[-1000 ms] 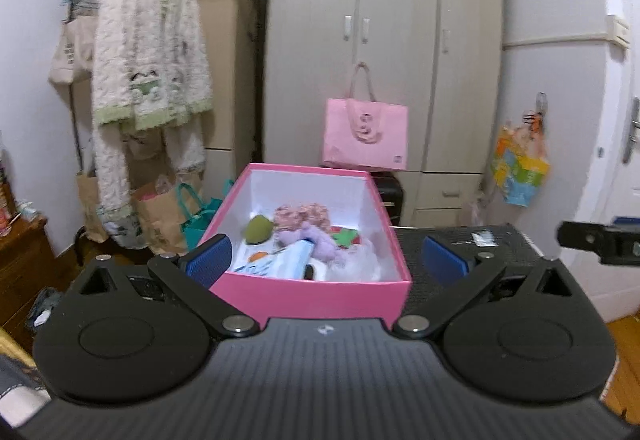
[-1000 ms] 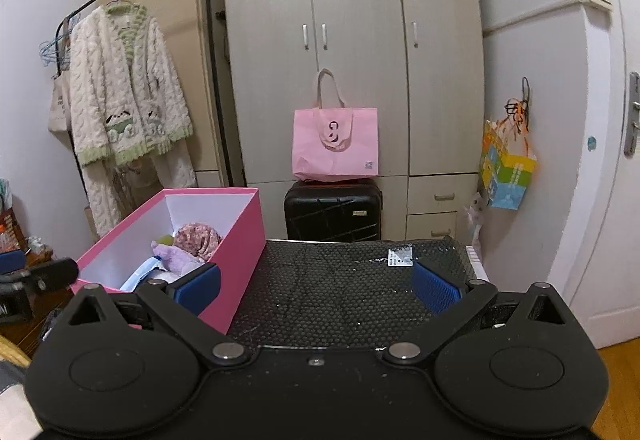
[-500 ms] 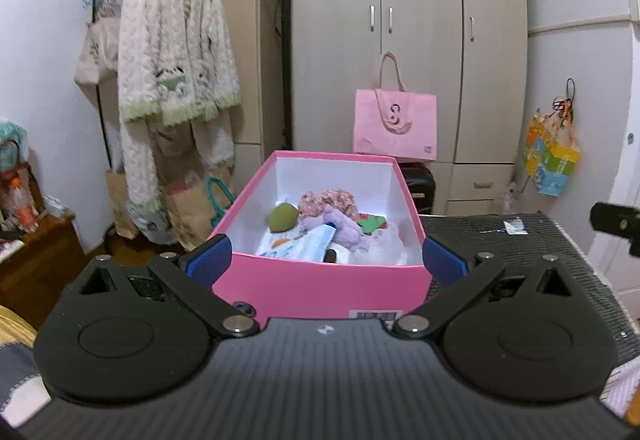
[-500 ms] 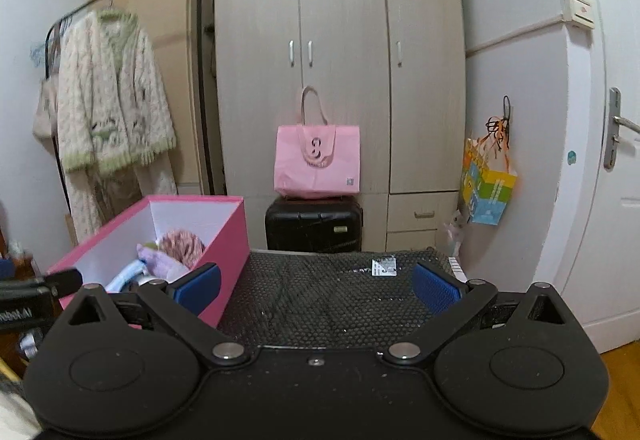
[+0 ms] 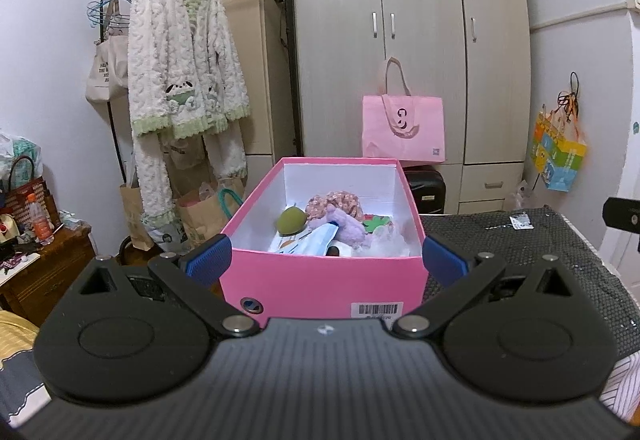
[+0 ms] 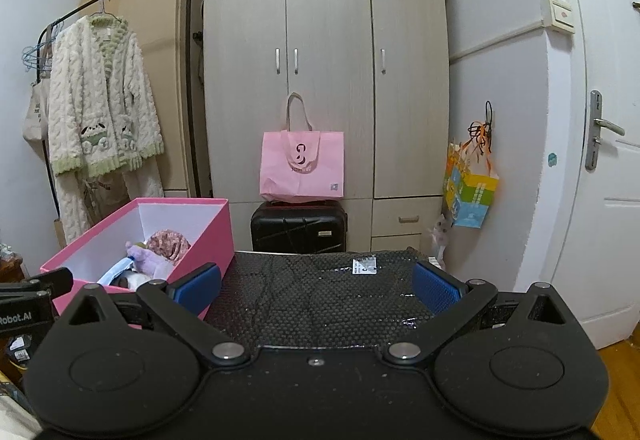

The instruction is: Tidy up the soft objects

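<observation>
Two empty grippers, left [image 5: 326, 264] and right [image 6: 316, 282], fingers spread wide, barcode label [image 5: 376, 310] on pink box [image 5: 320, 280].

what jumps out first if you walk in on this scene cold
The open bright pink cardboard box sits dead ahead between the open left tongs, filled with soft things like a lilac plush toy and an olive-green round plush. Behind it, a pink tote bag hangs on the beige wardrobe.

**How many of each thing**

One pink cardboard box [image 5: 324, 280]; inside it one round green soft toy [image 5: 292, 221], one purple plush toy [image 5: 347, 226], one flowery pink cloth bundle [image 5: 334, 202]; one pink tote bag [image 5: 403, 128]; one black suitcase [image 6: 298, 226].
</observation>
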`<state>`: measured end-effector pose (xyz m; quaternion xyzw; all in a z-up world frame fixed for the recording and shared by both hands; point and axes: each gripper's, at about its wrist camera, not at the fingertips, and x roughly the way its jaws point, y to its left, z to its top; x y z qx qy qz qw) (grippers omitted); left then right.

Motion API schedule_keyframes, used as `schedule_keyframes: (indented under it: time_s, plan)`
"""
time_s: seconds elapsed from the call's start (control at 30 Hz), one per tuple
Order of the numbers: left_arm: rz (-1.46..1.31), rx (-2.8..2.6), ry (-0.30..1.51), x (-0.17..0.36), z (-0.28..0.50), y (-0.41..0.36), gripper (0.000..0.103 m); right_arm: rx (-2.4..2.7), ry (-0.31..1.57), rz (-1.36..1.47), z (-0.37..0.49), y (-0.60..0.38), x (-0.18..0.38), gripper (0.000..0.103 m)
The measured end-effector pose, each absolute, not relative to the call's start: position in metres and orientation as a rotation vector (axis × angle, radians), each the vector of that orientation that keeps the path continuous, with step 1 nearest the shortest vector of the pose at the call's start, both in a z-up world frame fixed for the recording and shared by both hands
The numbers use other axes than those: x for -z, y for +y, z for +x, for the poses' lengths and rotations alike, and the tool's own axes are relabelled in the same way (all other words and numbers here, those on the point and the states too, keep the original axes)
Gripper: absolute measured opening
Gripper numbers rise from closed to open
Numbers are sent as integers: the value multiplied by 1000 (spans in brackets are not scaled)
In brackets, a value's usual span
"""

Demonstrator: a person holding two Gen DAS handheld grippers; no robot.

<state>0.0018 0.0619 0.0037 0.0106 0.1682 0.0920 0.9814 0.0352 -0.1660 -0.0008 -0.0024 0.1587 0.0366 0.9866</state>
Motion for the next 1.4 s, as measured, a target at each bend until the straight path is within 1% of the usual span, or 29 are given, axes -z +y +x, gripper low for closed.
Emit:
schedule_keyframes:
  time_s: [0.43,0.73,1.4]
  plan:
    - [39,-189,359,-3,1,57,103,-156,344,-36,19,-155,1,103]
    - [8,-183,366,1,0,62,103,-102,360,-51,24,-157,7,103]
    - [39,-186,345,7,-1,60,103,-27,329,-73,24,-166,12,103]
